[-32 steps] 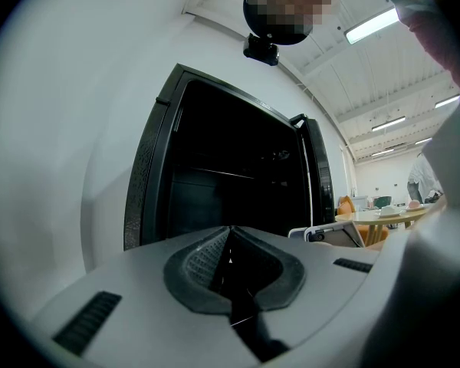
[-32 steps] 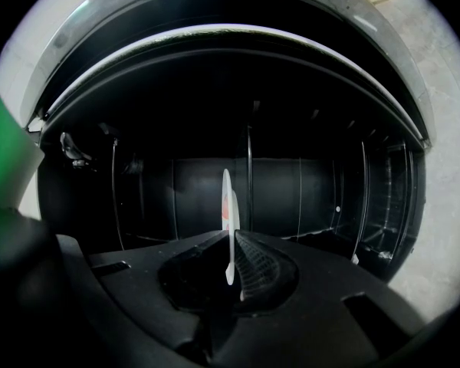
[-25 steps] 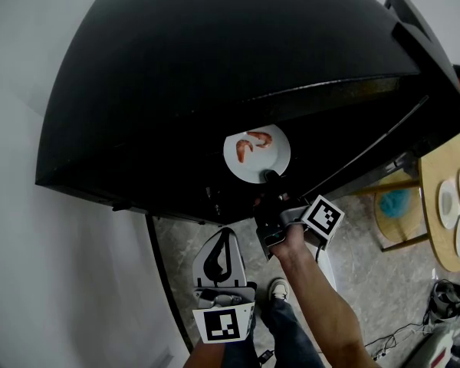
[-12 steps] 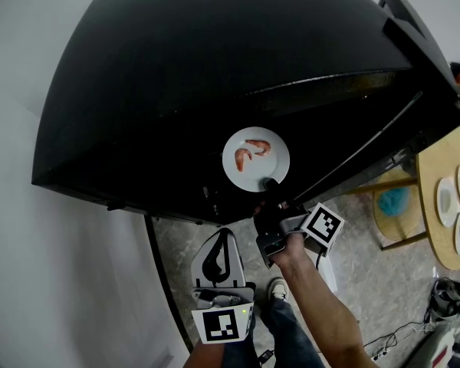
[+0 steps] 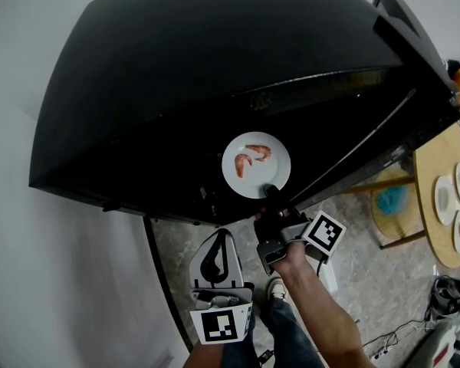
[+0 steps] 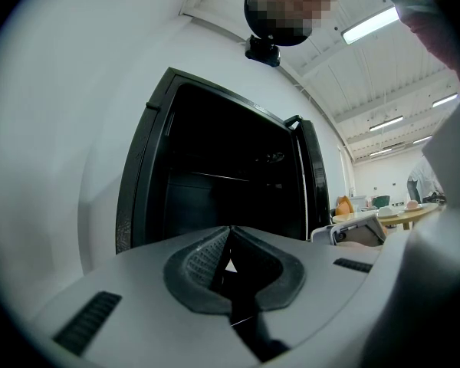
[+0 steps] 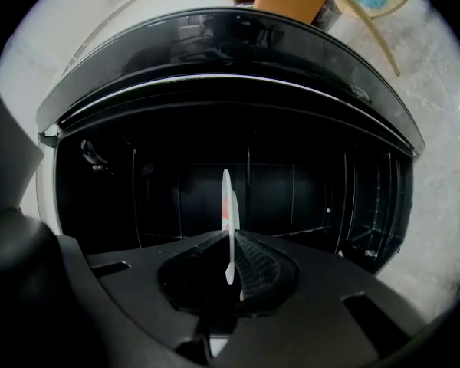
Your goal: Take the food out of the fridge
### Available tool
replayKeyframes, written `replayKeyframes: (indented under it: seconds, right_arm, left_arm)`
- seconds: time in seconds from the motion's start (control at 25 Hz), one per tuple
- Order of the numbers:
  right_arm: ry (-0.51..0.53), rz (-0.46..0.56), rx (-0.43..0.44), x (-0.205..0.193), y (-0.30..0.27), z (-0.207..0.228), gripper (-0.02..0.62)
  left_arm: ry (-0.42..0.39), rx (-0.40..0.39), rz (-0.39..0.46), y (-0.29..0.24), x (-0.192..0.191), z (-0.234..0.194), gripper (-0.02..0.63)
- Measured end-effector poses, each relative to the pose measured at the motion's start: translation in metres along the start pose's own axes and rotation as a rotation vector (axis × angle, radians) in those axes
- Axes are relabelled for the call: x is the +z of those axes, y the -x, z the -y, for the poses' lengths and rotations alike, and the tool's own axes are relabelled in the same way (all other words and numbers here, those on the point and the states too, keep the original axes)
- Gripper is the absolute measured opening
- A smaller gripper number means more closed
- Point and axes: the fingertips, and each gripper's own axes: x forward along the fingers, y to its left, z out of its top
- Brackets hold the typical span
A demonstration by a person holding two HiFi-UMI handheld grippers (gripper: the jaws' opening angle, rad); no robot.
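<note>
Shrimp (image 5: 253, 156) on a white plate (image 5: 280, 159) is what you are bringing out, and it sits at the mouth of the black fridge (image 5: 215, 67), over the dark opening.

Nearest you, your left gripper (image 5: 224, 238) hangs low in front of the fridge. Its jaws are together with nothing between them, so it is free to help.

Just beyond it, your right gripper (image 5: 271, 193) is clamped on the plate's near rim. In the right gripper view the plate (image 7: 227, 198) runs edge-on between the pads (image 7: 249, 263), and only its edge is caught. That looks like a thin purchase for a plate held out flat.

Draw it straight back toward you, slowly, and hold your wrist level so the far side does not droop and let the shrimp slide.

Once the plate is clear of the fridge, I would bring the left gripper under its free edge.

Farther right, well apart from the fridge, a round wooden table (image 5: 437, 176) already holds dishes and seems a likely place to set it down.
</note>
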Motion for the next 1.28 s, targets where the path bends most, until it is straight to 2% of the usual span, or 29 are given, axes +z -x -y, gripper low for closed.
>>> replayKeyframes:
  seconds: [0.28,0.44,0.6,0.68,1.08,1.28]
  right_arm:
    - [-0.005,-0.005,0.002,-0.003,0.009,-0.004,0.035]
    - [-0.014,-0.004,0.004,-0.005,0.015,-0.007,0.035]
    - [-0.021,-0.001,0.003,-0.006,0.023,-0.009,0.035]
    - [-0.025,-0.002,0.003,-0.008,0.028,-0.010,0.035]
    - [-0.043,0.002,-0.003,-0.013,0.049,-0.015,0.035]
    - [-0.044,0.025,-0.036,-0.014,0.061,-0.016,0.035]
  left_arm:
    - [-0.046,-0.024,0.014,0.001,0.000,0.002,0.013]
    - [0.007,0.007,-0.003,0.001,0.000,-0.001,0.012]
    - [-0.068,-0.035,0.033,0.002,0.003,0.002,0.013]
    - [-0.081,-0.039,0.030,0.002,0.004,0.002,0.013]
    - [-0.047,-0.010,0.006,0.005,0.000,-0.004,0.014]
    - [-0.073,-0.020,0.016,0.004,0.001,-0.005,0.014]
